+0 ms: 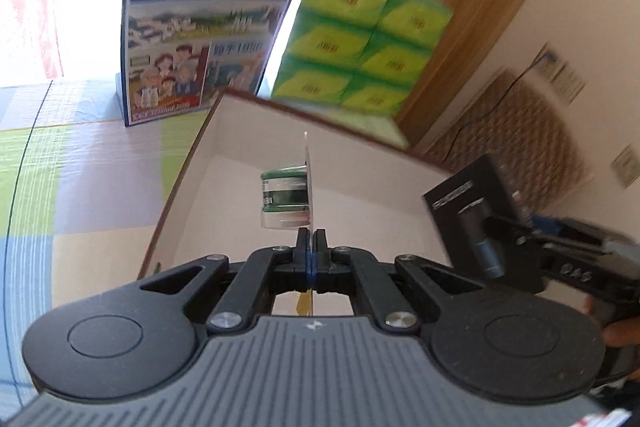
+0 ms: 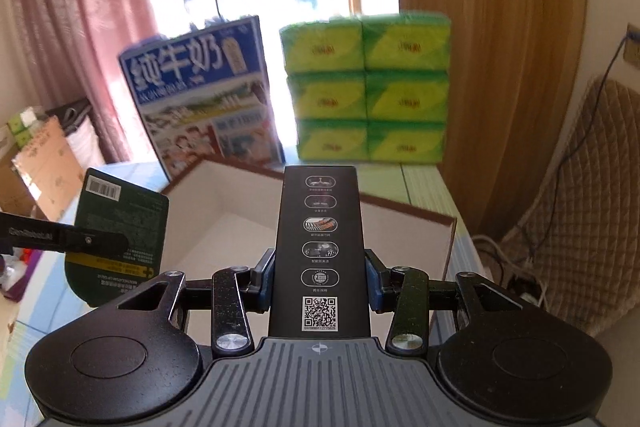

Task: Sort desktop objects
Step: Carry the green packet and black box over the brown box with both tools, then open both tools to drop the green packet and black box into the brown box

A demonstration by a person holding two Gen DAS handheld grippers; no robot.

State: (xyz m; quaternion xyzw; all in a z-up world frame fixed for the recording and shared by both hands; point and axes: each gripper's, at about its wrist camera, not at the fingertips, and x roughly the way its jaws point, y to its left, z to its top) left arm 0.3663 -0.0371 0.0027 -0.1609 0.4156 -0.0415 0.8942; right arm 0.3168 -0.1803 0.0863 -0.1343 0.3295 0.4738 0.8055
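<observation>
My left gripper [image 1: 309, 241] is pinched together on the edge of a thin blister card [image 1: 307, 183], its green-capped pot sticking out to the left, held above the open white box [image 1: 192, 163]. The box's brown rim runs just ahead, with the milk carton [image 1: 208, 27] and green tissue packs [image 1: 360, 39] beyond. My right gripper [image 2: 320, 277] is clamped on the sides of a black box [image 2: 320, 227], over the same open box, floor clear beneath.
</observation>
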